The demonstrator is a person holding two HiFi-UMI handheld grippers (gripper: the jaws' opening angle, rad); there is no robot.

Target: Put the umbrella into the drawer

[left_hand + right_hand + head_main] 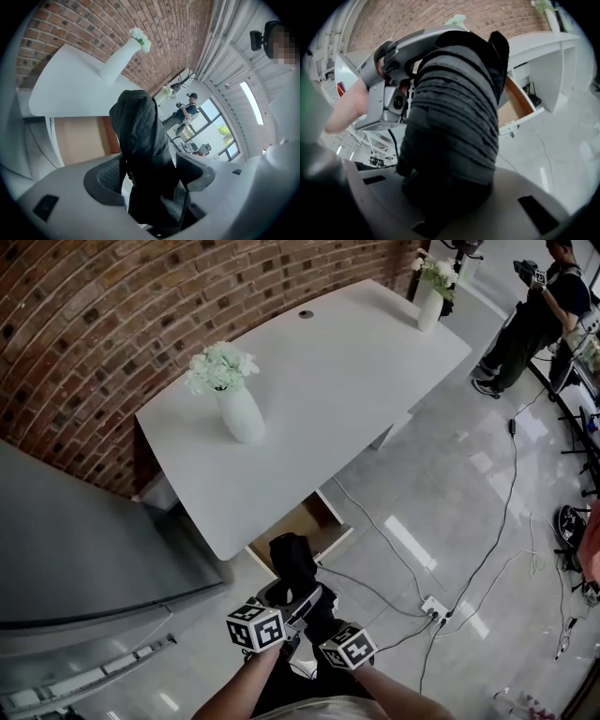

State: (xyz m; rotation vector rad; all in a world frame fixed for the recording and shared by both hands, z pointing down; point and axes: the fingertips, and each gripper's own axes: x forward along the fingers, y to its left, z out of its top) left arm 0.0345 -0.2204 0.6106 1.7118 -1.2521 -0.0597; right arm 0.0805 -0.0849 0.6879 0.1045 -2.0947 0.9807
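Head view: the folded black umbrella hangs at 6 o'clock of the open drawer.

Left gripper view: the left gripper has its jaws spread wide around the umbrella, with the drawer at 9 o'clock.

Right gripper view: the right gripper is clamped on the umbrella, with the drawer at 3 o'clock.

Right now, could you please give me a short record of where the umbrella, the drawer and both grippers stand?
umbrella: black, folded, held near the drawer, not yet inside
drawer: open, under the white table
left claw: wide apart, umbrella between
right claw: closed on the umbrella
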